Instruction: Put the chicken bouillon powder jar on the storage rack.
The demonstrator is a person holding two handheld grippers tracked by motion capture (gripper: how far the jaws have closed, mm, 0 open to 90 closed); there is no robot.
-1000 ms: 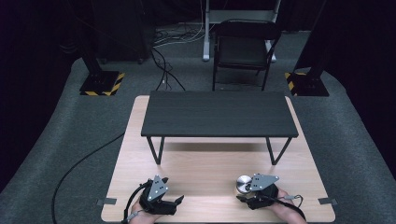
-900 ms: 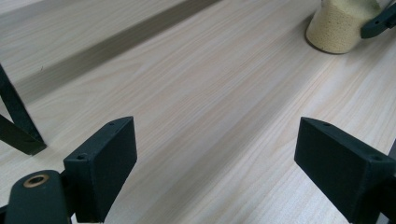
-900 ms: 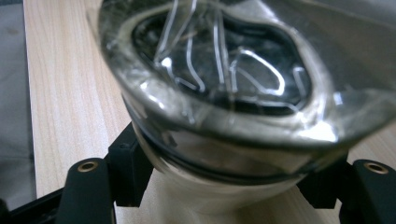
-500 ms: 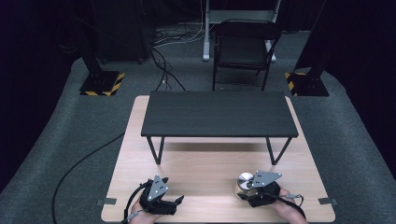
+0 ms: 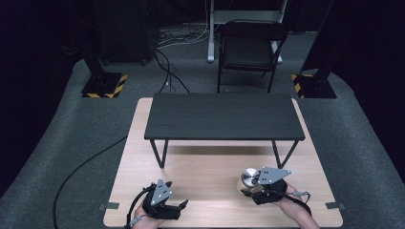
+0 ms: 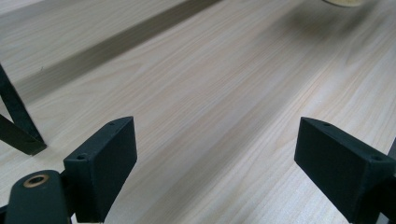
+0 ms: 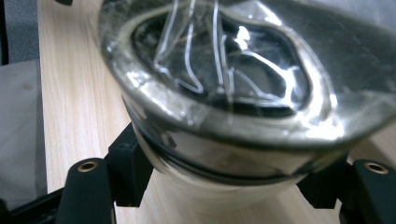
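A small jar (image 5: 249, 177) with a shiny metal lid and a pale body is held a little above the wooden table (image 5: 200, 167) at the front right. My right gripper (image 5: 248, 187) is shut on it from the right side. In the right gripper view the lid (image 7: 219, 70) looms large, and the black jaws of my right gripper (image 7: 229, 184) press on the jar's body just under the lid. At the front left my left gripper (image 5: 180, 206) rests low over the table. Its jaws stand wide open in the left gripper view (image 6: 215, 149), with bare wood between them.
A low black bench (image 5: 224, 117) on thin metal legs stands across the far half of the table. One of its legs (image 6: 16, 121) is close to my left gripper. Behind the table are a black chair (image 5: 248, 47), floor cables and two striped stand bases.
My right gripper has risen a little with the jar in it, lifting it off the table. The left gripper has stayed where it was.
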